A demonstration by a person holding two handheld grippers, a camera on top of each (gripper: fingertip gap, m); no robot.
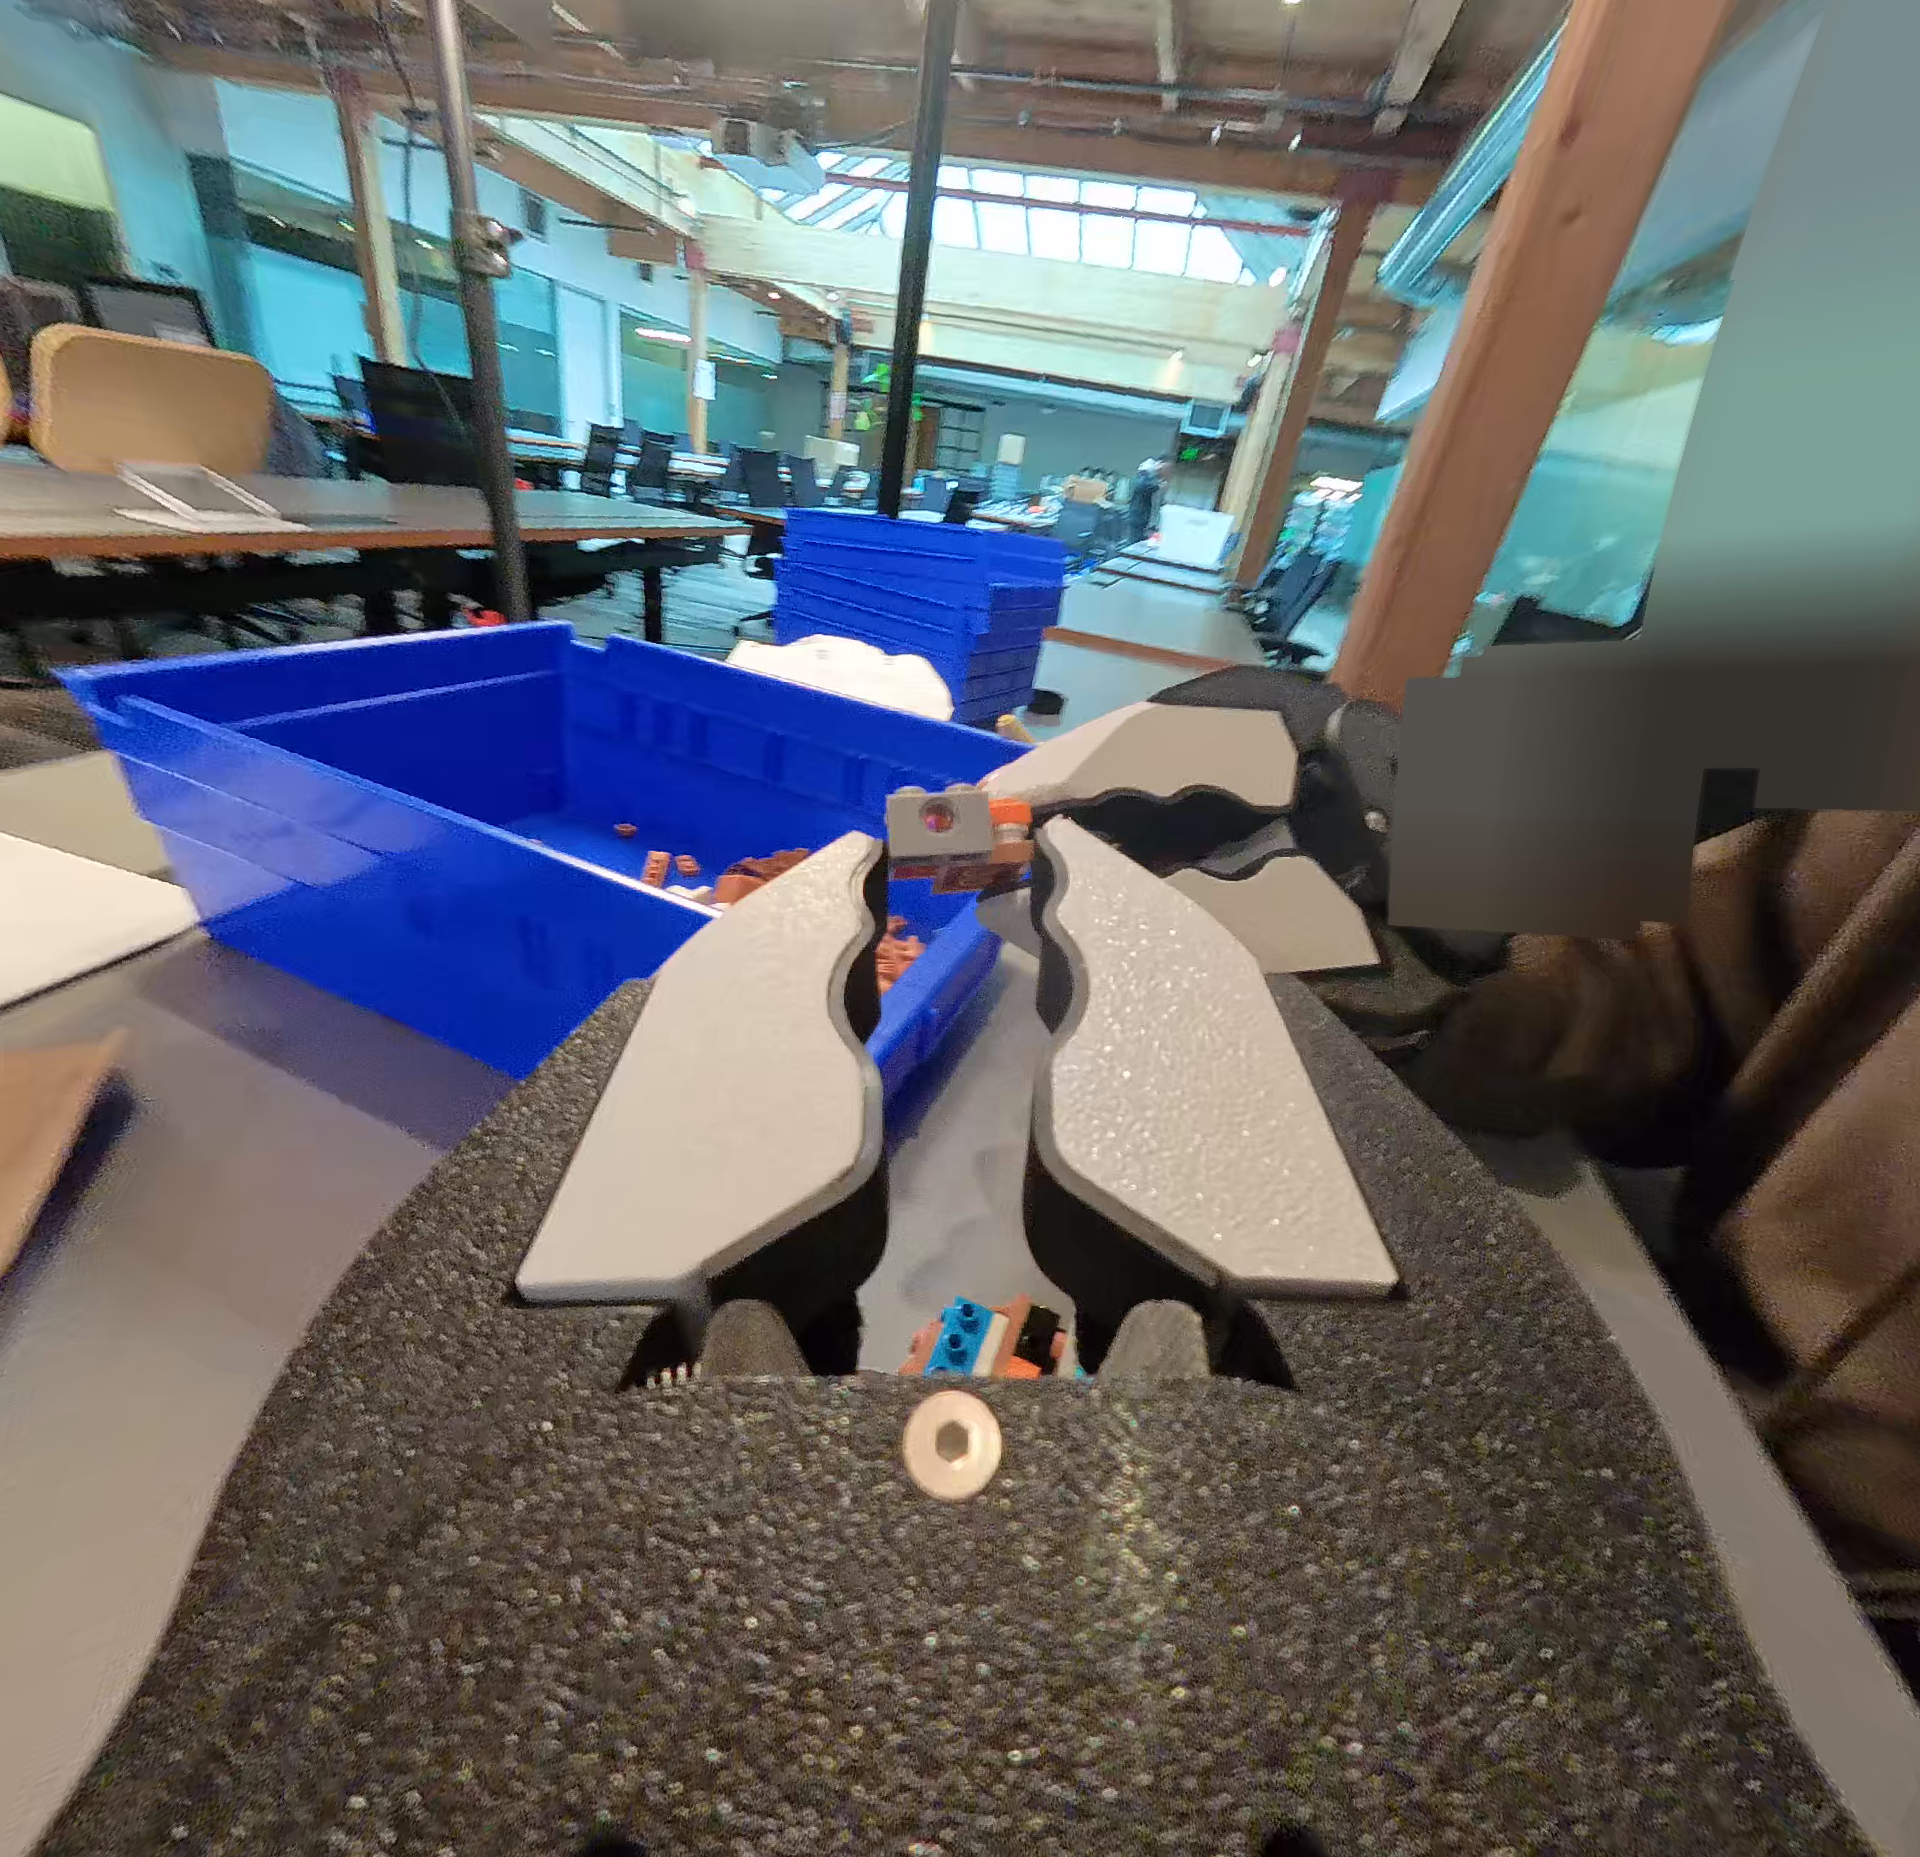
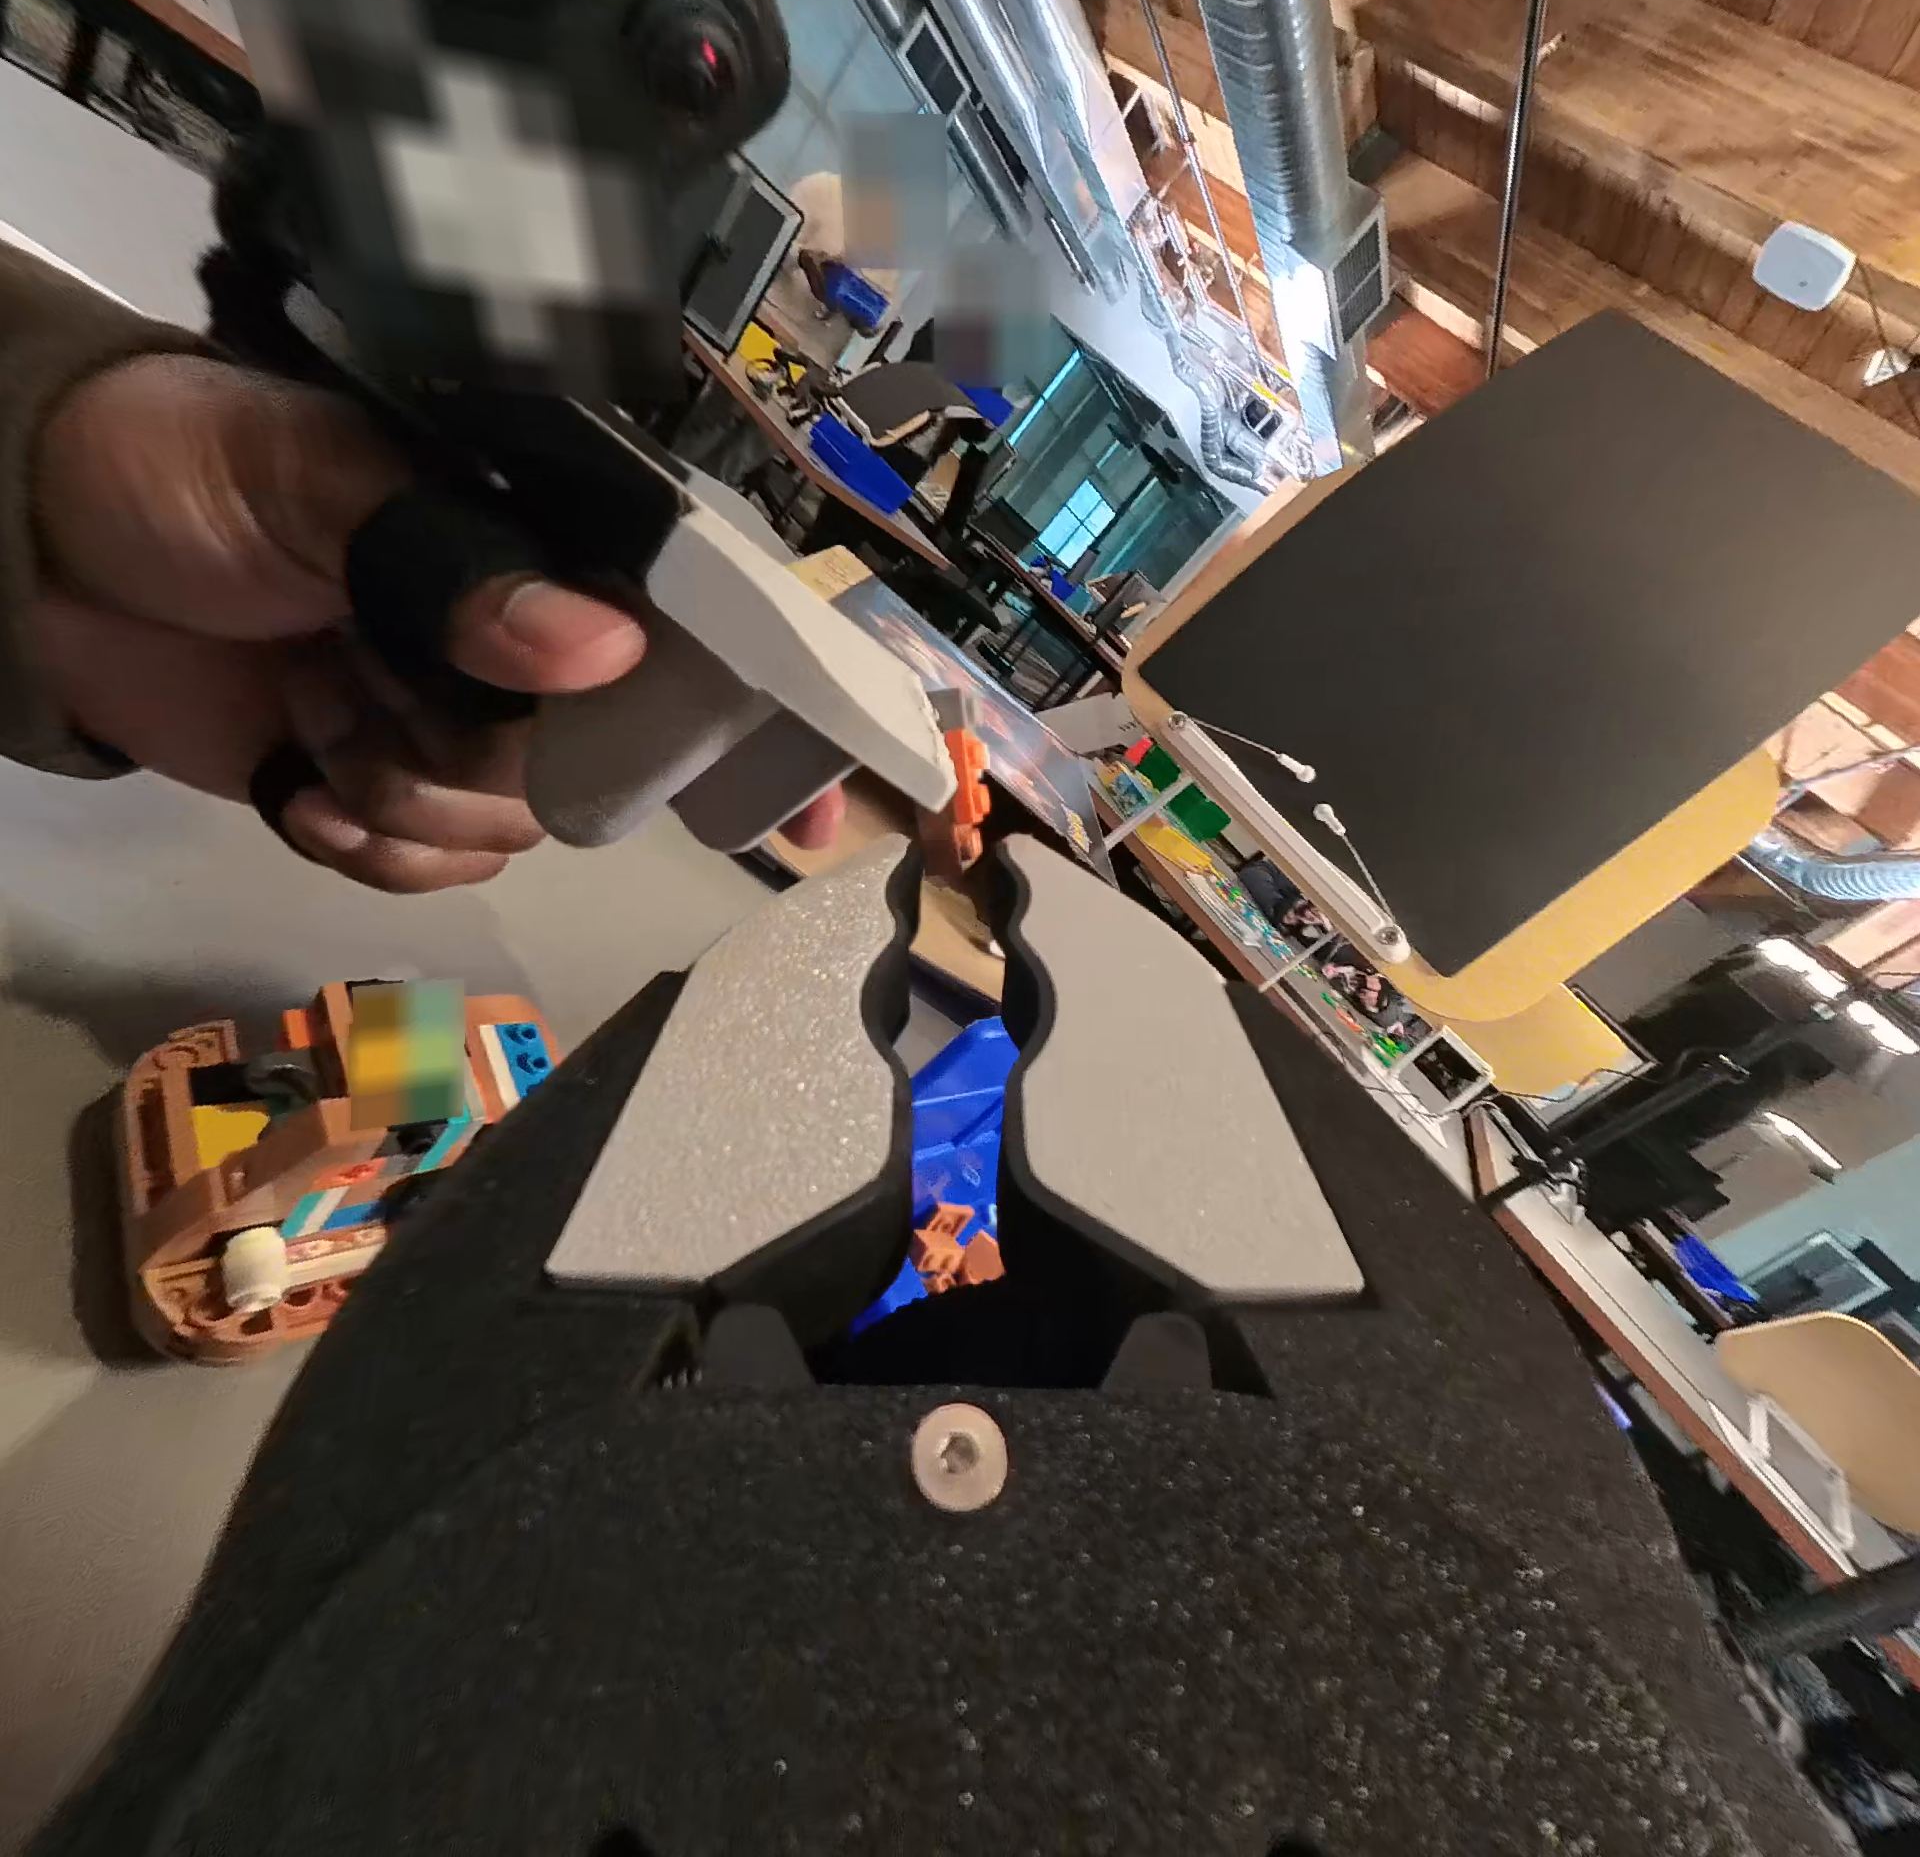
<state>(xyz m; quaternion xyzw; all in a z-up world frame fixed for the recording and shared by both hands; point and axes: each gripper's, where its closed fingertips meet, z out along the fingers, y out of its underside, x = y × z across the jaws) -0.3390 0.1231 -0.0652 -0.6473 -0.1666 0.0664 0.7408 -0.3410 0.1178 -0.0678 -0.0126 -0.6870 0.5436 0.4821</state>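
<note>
Bricks (image 1: 951, 839) being gripped between both grippers.
Left gripper (image 1: 961, 851) and right gripper (image 2: 956, 857) are both pinching them above the blue bin's (image 1: 343, 851) corner.

brick model (image 1: 987, 1342): mostly hidden behind jaws | bin (image 2: 961, 1090): glimpsed between jaws

The left gripper (image 1: 961, 851) is raised, its grey fingers (image 1: 769, 1028) nearly closed, tips pinching. The right gripper (image 2: 961, 862) meets it tip to tip from the side, fingers likewise pinched. A bare hand (image 2: 260, 602) grips the left gripper's handle.
</note>
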